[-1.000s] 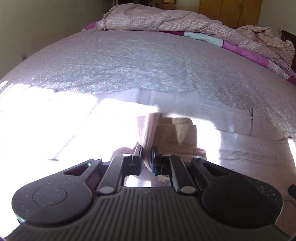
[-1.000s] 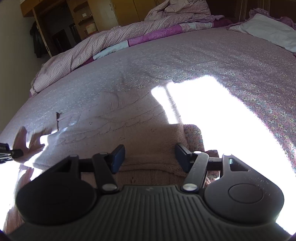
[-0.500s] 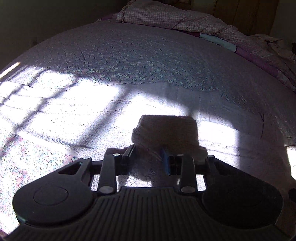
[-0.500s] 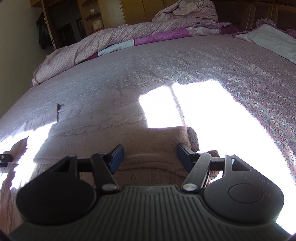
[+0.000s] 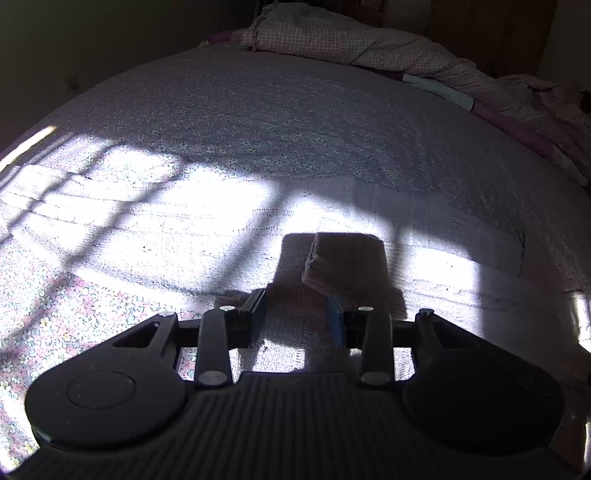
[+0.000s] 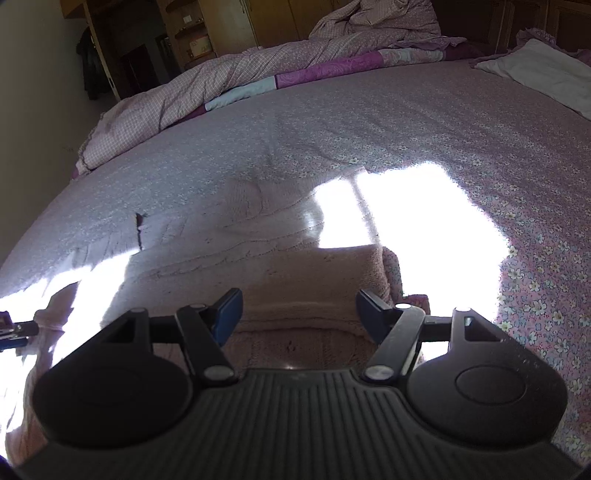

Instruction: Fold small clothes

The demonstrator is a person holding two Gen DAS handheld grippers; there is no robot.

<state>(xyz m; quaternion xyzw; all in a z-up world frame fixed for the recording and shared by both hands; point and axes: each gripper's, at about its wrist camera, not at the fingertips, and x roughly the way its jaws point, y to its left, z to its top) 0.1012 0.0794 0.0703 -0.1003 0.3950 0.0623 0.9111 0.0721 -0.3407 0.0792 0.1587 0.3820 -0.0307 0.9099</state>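
Note:
A small pink knitted garment (image 5: 343,266) lies spread on the bed, its cuffed sleeve end just ahead of my left gripper (image 5: 297,314). The left gripper is open, with the knit lying between and under its jaws. In the right wrist view the same garment (image 6: 314,284) lies with a folded cuff between the jaws of my open right gripper (image 6: 299,310), which hovers low over it. The left gripper's tip (image 6: 14,328) shows at the far left edge beside another part of the knit.
The bed has a floral sheet (image 6: 424,122) with bright sun patches. A rumpled checked quilt (image 6: 229,92) lies along the far side. A white pillow (image 6: 539,77) is at the far right. Wooden cabinets (image 6: 229,29) stand behind.
My left gripper, shut on the pink sleeve a second ago, has opened and let it drop onto the bed. The right gripper has stayed open over the cuff.

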